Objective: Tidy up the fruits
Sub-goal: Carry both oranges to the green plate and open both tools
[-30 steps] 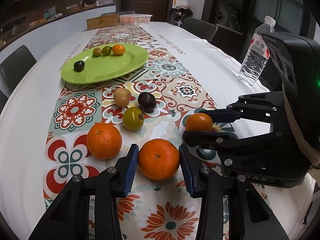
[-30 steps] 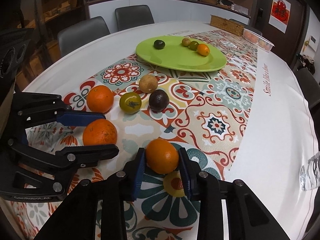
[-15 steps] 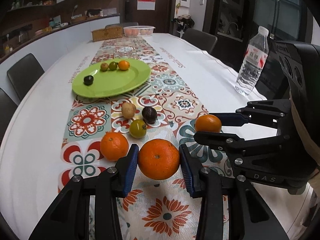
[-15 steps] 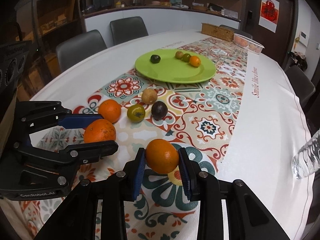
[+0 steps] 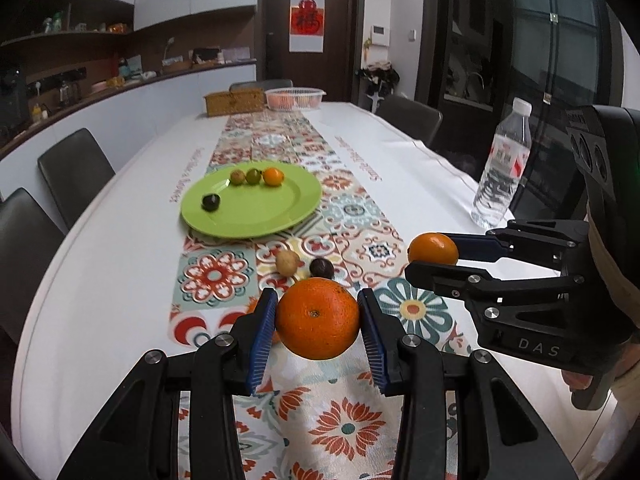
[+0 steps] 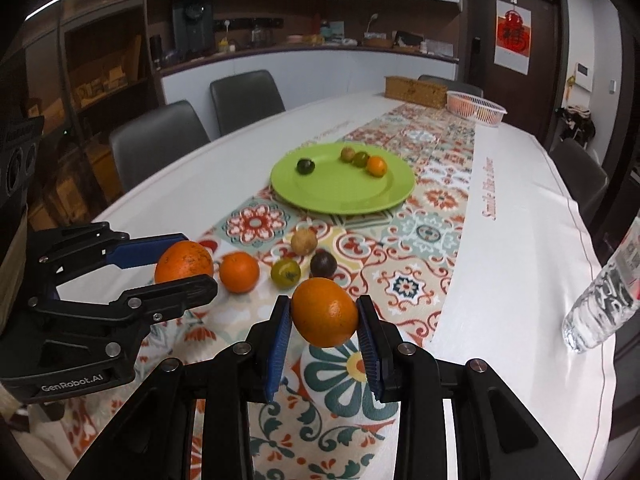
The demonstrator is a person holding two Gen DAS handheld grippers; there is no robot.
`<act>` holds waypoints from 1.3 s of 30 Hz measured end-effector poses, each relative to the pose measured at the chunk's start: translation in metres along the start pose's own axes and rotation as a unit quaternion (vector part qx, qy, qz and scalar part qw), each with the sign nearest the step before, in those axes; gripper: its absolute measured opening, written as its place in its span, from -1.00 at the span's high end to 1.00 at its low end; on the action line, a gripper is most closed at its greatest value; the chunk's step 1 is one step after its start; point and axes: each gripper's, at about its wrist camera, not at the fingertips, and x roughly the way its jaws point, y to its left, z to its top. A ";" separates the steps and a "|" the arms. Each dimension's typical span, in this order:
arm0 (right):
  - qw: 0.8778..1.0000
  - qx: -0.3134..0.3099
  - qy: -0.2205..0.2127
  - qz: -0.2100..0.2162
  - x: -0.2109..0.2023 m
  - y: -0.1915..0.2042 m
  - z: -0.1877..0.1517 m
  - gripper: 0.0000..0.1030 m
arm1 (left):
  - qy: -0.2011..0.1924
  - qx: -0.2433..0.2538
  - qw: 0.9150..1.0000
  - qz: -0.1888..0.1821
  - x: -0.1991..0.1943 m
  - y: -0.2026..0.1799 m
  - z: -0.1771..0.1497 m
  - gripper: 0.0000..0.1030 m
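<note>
The left gripper (image 5: pixel 318 320) is clamping a large orange (image 5: pixel 318 319) between its blue pads and holding it in the air above the near end of the patterned runner (image 5: pixel 352 216). The right gripper (image 6: pixel 323 328) is clamping a smaller orange (image 6: pixel 325 312) in the same way, off the cloth. The two grippers are hanging side by side, apart from each other, both on the near side of the green plate (image 6: pixel 344 196).

The green plate is sitting on the runner, well beyond both grippers. Four small fruits are lying on its far half: a dark one (image 6: pixel 305 166) alone toward the left rim, and a tan, a green and an orange one in a touching row (image 6: pixel 362 159). The near half of the plate is lying bare.

Between the plate and the grippers, four loose fruits are resting on the runner: an orange (image 6: pixel 239 272), a green fruit (image 6: pixel 285 273), a dark fruit (image 6: pixel 322 263) and a tan fruit (image 6: pixel 304 241), close together.

To the right of the plate, white tablecloth (image 6: pixel 520 264) is running out to the table edge, where a water bottle (image 5: pixel 502 168) is standing upright. Beyond the plate, a woven box (image 5: pixel 234 103) and a white basket (image 5: pixel 295 98) are standing at the far end.
</note>
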 end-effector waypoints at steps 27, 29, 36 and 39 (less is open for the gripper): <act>0.999 0.021 -0.048 -0.013 0.022 -0.004 0.076 0.35 | -0.053 0.002 0.997 0.047 0.011 0.047 0.069 0.22; 0.999 0.022 -0.047 -0.015 0.026 -0.005 0.082 0.35 | -0.053 0.003 0.997 0.049 0.016 0.050 0.075 0.22; 0.999 0.022 -0.038 -0.019 0.049 -0.013 0.103 0.35 | -0.040 -0.005 0.998 0.046 0.042 0.067 0.091 0.22; 0.999 0.024 -0.029 -0.020 0.062 -0.017 0.109 0.35 | -0.029 -0.009 0.999 0.045 0.058 0.076 0.096 0.22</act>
